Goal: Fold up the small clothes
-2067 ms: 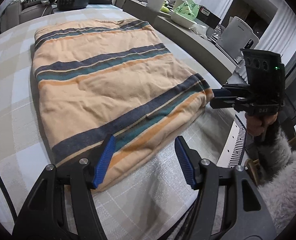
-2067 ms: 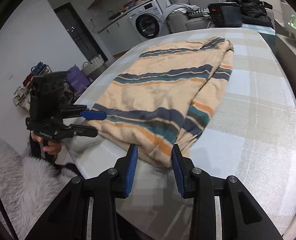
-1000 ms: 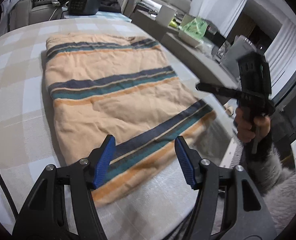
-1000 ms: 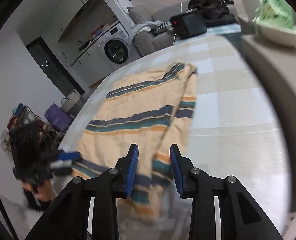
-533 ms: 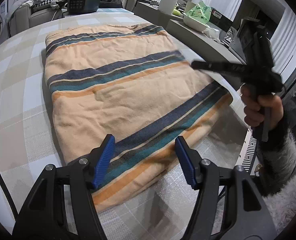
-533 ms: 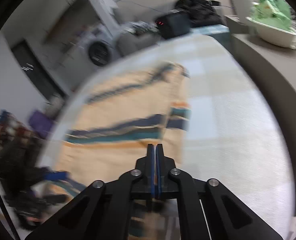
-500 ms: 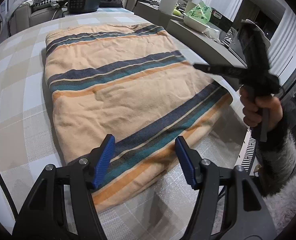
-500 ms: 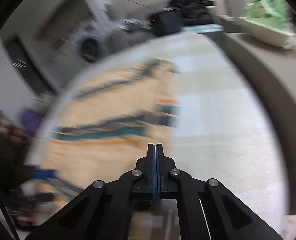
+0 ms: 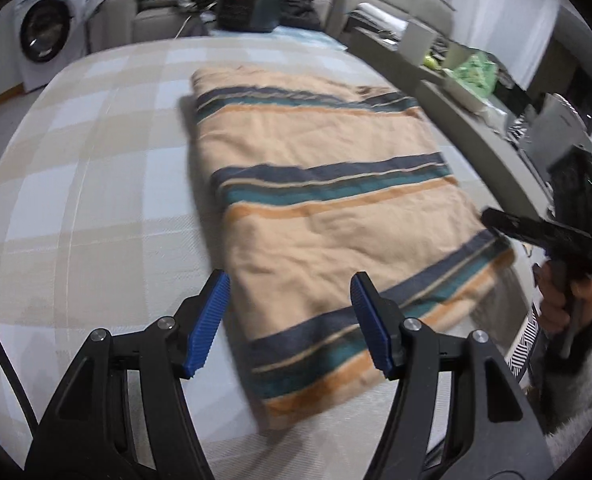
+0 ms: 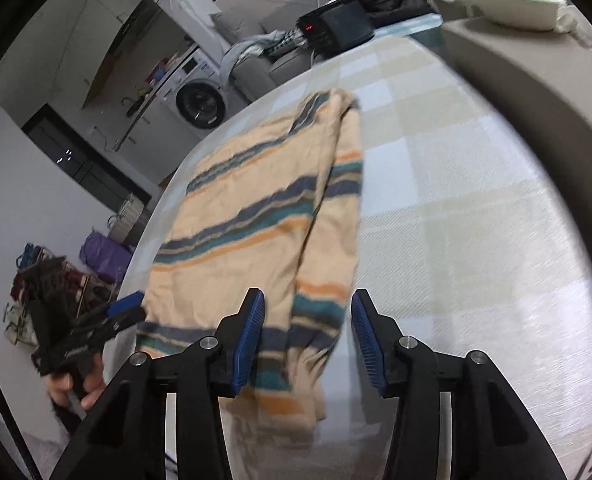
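While both grippers hang over the near edge of the table, the scene reads as follows;

Garment: a folded striped cloth [image 9: 328,200], peach with bands of navy, teal and orange, lies flat on the table; its long side runs away from the cameras; the near short edge sits close to the table's near edge (the nearest corner looks slightly rumpled in the right wrist view) [image 10: 264,216].

Table: a checked cloth in beige and pale blue squares covers the table [image 9: 96,184]; the garment lies toward the right side of it as the left camera sees it.

Left gripper: the left gripper [image 9: 292,320] stands with its blue pads well apart; the garment's near left corner shows between and beyond the pads, yet neither pad presses on it; nothing is held; in the right wrist view it appears at the left, beside the garment's near corner [image 10: 124,312].

Right gripper: the right gripper [image 10: 306,340] is opening; the garment's near edge is seen between its pads, and the pads do not touch it; in the left wrist view it shows dark and blurred at the right [image 9: 508,224], just beside the garment's far right corner, held by a hand [image 9: 564,296] in a fuzzy grey sleeve.

Background: a black appliance [image 9: 248,6] with a red display sits past the table's far end; a washing machine [image 9: 44,36] stands at the far left.
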Tool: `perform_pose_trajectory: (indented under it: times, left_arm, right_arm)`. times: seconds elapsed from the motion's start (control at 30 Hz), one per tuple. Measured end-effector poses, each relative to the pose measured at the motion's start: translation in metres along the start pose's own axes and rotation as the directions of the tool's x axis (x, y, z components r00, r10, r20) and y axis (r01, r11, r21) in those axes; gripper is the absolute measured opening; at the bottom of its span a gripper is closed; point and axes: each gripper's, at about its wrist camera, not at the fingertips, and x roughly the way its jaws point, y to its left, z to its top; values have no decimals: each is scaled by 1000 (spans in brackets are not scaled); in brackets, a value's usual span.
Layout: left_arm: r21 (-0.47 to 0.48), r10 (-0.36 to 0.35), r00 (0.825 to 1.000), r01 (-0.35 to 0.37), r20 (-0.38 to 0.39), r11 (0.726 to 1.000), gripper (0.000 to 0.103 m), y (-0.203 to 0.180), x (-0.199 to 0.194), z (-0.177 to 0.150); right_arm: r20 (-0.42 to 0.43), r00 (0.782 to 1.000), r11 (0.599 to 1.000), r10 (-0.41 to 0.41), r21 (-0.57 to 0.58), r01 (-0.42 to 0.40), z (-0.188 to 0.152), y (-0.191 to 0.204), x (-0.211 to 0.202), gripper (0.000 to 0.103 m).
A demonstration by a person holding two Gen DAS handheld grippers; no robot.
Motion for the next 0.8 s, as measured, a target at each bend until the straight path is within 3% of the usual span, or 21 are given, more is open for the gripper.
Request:
perform_pose_trajectory:
  times: [0.07, 0.27, 0.33, 0.4, 0.6, 0.8]
  left_arm:
    - [-27, -3, 1000, 3, -10, 1000, 60, 6, 7, -2]
    - [-104, -73, 997, 75, 26, 992, 56, 22, 20, 2]
    - [-126, -89, 996, 92, 25, 988, 40, 26, 26, 8]
    - [-149, -97, 995, 100, 33, 984, 37, 32, 30, 14]
    - [-200, -62, 998, 67, 32, 978, 37, 52, 44, 41]
    - [-249, -11, 999, 20, 38, 968, 37, 72, 51, 57]
  right_arm:
    - [0, 1000, 999, -21, -28, 21, -6, 7, 5, 45]
    - [7, 998, 993, -68, -100, 69, -10, 27, 20, 20]
    - [8, 998, 993, -67, -93, 68, -7, 31, 27, 20]
    - [14, 998, 994, -68, -85, 69, -3, 32, 33, 20]
    - [6, 998, 997, -57, -47, 58, 20, 34, 56, 20]
    - [11, 994, 993, -110, -35, 110, 34, 40, 67, 21]
